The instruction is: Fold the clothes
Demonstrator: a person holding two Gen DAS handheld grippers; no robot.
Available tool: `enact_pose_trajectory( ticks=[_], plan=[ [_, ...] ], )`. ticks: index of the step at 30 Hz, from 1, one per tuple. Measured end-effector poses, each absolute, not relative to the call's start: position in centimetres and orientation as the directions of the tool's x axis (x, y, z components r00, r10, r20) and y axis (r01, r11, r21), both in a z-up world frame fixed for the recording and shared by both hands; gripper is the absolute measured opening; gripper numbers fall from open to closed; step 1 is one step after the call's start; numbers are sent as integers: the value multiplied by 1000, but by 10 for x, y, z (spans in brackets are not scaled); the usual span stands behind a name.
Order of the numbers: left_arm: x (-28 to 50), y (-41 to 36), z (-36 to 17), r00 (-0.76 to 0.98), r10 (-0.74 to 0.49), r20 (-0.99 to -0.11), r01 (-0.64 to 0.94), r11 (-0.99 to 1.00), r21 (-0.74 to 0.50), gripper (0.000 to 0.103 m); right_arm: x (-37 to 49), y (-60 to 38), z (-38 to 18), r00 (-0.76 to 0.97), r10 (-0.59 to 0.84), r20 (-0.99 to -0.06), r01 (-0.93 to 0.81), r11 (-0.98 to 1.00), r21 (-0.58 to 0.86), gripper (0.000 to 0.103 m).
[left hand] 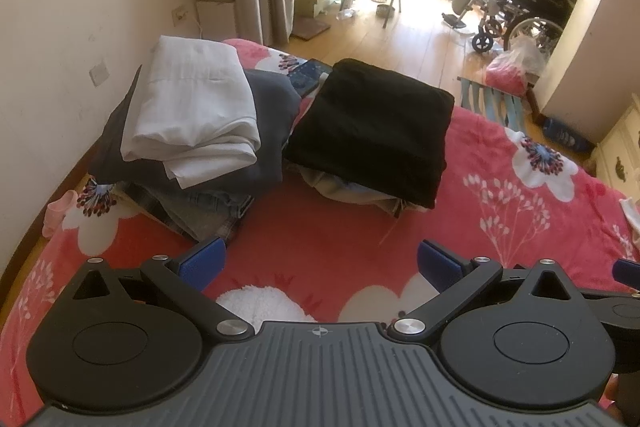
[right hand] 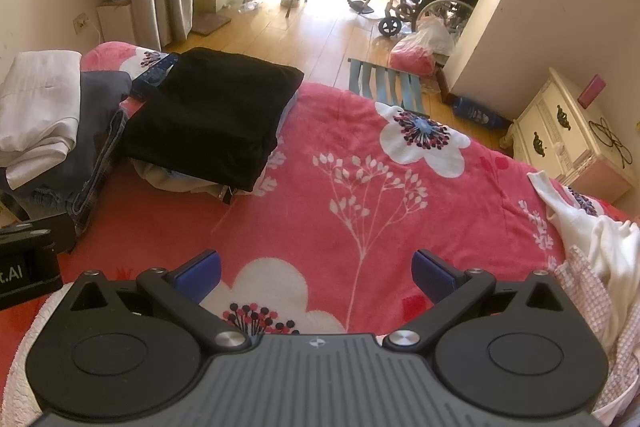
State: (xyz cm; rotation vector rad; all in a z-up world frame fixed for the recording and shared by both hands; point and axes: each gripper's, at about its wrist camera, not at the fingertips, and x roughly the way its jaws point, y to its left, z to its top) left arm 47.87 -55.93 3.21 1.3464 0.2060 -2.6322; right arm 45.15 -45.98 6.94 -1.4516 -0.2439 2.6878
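**Both grippers empty above the bed, folded stacks ahead**

My left gripper (left hand: pixel 320 263) hovers over the pink floral blanket (left hand: pixel 480 187) with its blue pads spread wide and nothing between them. My right gripper (right hand: pixel 316 269) sits the same way, pads apart and empty, above a white flower print.

Ahead I see two stacks of folded clothes on the bed. The left stack has a white folded garment (left hand: pixel 192 115) on top of a dark grey piece (left hand: pixel 272 115), with jeans (left hand: pixel 208 211) beneath. Just beside it, the second stack is topped by a black folded garment (left hand: pixel 372 127) lying over lighter pieces.

In the right wrist view, loose unfolded clothes lie at the bed's right edge: a white garment (right hand: pixel 592 231) and a pink checked cloth (right hand: pixel 588 291) touching it, just beside my right gripper. A cream nightstand (right hand: pixel 560 131) stands beyond the bed.
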Motion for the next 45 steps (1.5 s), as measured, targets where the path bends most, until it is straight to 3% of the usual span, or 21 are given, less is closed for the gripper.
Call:
enact_pose_trajectory(
  ticks=[45],
  plan=[
    [475,-564,27,-549,-94,-831,232,-972,-44,103,453,-461,65,-537,147,-830,10,-983,-181,103]
  ],
)
